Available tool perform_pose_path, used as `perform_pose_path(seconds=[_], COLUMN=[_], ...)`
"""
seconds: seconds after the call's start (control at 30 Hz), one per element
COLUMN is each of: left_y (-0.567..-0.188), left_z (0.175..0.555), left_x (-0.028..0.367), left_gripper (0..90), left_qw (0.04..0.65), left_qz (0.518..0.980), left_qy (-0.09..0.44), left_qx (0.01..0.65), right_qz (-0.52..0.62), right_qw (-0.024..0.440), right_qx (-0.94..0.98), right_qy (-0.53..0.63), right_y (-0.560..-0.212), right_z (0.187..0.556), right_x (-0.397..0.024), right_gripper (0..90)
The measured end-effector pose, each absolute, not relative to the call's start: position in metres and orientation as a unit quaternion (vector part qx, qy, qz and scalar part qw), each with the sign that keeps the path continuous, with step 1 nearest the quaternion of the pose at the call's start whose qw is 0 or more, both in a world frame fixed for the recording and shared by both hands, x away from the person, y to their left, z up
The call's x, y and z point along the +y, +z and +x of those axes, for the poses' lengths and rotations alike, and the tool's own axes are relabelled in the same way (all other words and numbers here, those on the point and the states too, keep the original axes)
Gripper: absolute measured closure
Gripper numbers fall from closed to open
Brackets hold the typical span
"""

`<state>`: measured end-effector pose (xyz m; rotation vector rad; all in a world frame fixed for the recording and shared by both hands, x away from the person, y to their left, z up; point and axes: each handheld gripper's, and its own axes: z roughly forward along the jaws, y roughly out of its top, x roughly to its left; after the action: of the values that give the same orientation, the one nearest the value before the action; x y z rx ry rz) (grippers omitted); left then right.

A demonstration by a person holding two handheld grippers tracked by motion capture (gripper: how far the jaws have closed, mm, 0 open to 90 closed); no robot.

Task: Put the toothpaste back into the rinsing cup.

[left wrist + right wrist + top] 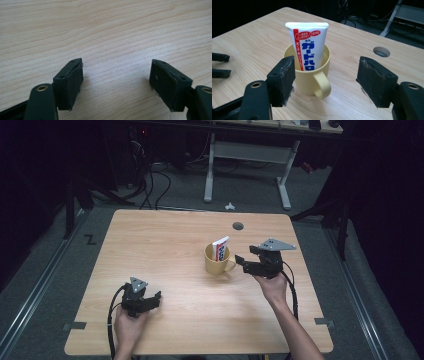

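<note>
Mug (pixel 217 260): yellow, upright on desk (pixel 165 245) — toothpaste tube (pixel 220 248) standing inside.
Right gripper (pixel 241 261): spread, empty — just beside mug's handle.
Left gripper (pixel 154 299): spread, well apart from mug.

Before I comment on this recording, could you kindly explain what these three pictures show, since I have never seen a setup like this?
There is no robot here: a person holds a hand tool with two black jaws in each hand. The high view looks down on a wooden table. There the left gripper sits low near the front edge, and the right gripper is beside a yellow mug. The other two pictures come from cameras riding on the grippers. The left gripper view looks at bare wood between its open jaws. The right gripper view faces the mug's handle and a white toothpaste tube standing in the mug. Both grippers are open and hold nothing.
</note>
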<state>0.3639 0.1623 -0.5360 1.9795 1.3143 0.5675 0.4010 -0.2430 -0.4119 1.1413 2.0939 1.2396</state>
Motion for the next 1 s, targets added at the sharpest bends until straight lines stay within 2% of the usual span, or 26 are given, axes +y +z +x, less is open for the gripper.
perform_pose_path(seconds=[1.0], left_y=[-0.536], left_z=[0.364], left_x=[0.162], left_gripper=[27.5], left_qw=[0.342], left_qz=[0.761], left_qy=[0.218], left_qx=[0.506], right_qz=[0.422], right_qw=[0.225], right_qx=[0.75], right_qy=[0.457], right_y=[-0.414], right_z=[0.376], right_x=[-0.261], right_gripper=[35.6])
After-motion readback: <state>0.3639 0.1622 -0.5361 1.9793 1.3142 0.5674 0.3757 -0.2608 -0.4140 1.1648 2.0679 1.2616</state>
